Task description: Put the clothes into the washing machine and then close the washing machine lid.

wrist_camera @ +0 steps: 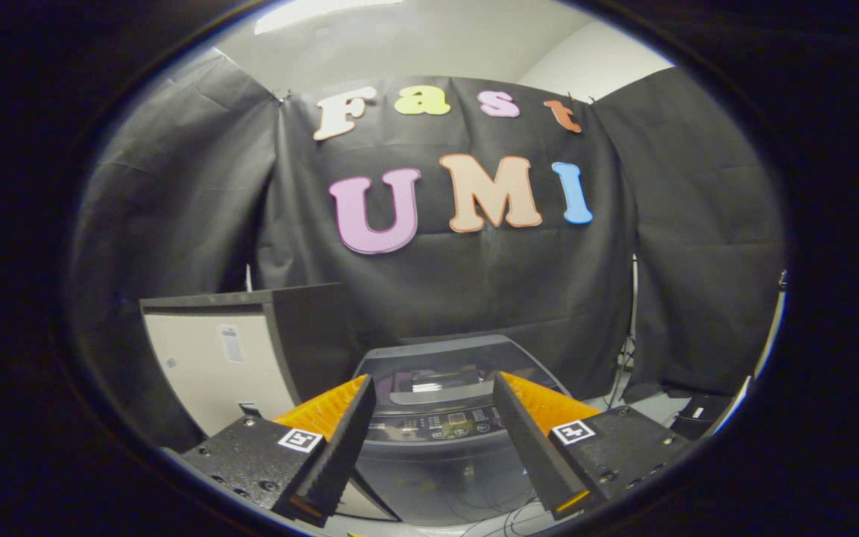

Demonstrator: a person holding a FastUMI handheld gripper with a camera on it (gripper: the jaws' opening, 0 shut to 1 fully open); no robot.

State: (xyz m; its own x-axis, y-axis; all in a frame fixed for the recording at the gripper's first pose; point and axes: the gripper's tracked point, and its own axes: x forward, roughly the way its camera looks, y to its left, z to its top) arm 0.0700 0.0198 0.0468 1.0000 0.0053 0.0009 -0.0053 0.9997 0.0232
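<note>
Nearest the camera, the gripper [435,440] stands with its two fingers spread wide apart and nothing between them; neither finger [340,447] touches any object. Each finger mount carries a small square marker tag on its upper face.

To the left, beyond the left finger, stands a pale cabinet [213,365] with a dark top edge and dark side panel. A small label is fixed to its front face; the print is too small to make out.

In the centre, ahead of the fingers and framed in the gap between them, sits the washing machine [441,432], a top-loading unit. Its lid [444,365] lies flat over the top, a dark glossy panel that catches a light reflection. The control panel [441,426] runs across the front edge, just below the lid. The machine's body falls away under the fingers.

To the right, beyond the right finger, cables [627,358] hang down against the black cloth wall [176,209], and a dark box [702,414] rests on a pale surface.
</note>
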